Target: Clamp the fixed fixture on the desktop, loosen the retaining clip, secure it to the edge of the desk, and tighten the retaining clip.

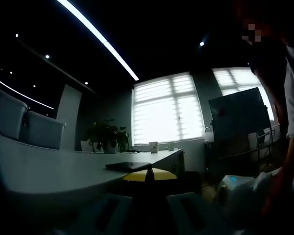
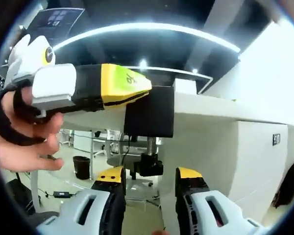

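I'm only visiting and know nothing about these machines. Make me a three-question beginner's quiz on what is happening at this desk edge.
1. True or false: the black clamp fixture sits on the white desk's edge.
2. What hangs below it, ahead of the right gripper: A) threaded screw with black knob, B) a cable, C) a cup?
3. Fill in: the yellow-tipped left gripper reaches the fixture from the ____.

Key: 1 true; 2 A; 3 left side of the right gripper view.

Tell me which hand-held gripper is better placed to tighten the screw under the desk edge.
The right hand-held gripper: its open jaws sit either side of the screw knob below the black clamp. The left hand-held gripper already grips that clamp at the desk edge, so it should probably hold it steady.
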{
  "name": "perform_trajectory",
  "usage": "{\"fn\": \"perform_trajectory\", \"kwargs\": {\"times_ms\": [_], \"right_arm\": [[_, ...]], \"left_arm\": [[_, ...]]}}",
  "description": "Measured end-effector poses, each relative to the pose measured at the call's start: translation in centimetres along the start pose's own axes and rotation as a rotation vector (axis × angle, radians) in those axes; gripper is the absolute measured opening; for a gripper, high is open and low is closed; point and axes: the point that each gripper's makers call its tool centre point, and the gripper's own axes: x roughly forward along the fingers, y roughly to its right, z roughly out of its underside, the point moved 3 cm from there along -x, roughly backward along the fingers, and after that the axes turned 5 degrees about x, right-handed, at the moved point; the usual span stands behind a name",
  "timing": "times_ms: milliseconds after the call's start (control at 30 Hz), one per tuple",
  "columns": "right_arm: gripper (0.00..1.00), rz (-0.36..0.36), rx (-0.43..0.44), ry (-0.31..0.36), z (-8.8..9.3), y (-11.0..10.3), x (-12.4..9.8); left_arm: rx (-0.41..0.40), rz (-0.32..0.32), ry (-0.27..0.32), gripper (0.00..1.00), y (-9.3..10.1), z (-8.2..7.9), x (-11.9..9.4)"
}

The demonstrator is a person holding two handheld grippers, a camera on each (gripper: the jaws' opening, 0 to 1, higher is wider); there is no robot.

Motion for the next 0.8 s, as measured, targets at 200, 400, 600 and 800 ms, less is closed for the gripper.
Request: {"fn": "perform_trajectory", "kwargs": {"times_ms": [200, 400, 600, 800], "right_arm": [[0.33, -0.006, 0.023, -0.002, 0.1, -0.8, 1.2], [0.25, 0.006, -0.005, 0.003, 0.0, -0.6, 0.8], [0.24, -0.107, 0.031, 0.009, 0.0, -0.8, 0.5], [0.24, -0.284, 0.015, 0.008, -0.1, -0.8, 0.6]], "left_arm": [[-0.007, 0.002, 0.005, 0.01, 0.0, 0.0, 0.0], [-0.015, 0.001, 0.014, 0.01, -0.1, 0.0, -0.1], [-0.012, 0.003, 0.008, 0.01, -0.1, 0.1, 0.0], [-0.013, 0.003, 0.009, 0.01, -0.1, 0.1, 0.0]]}}
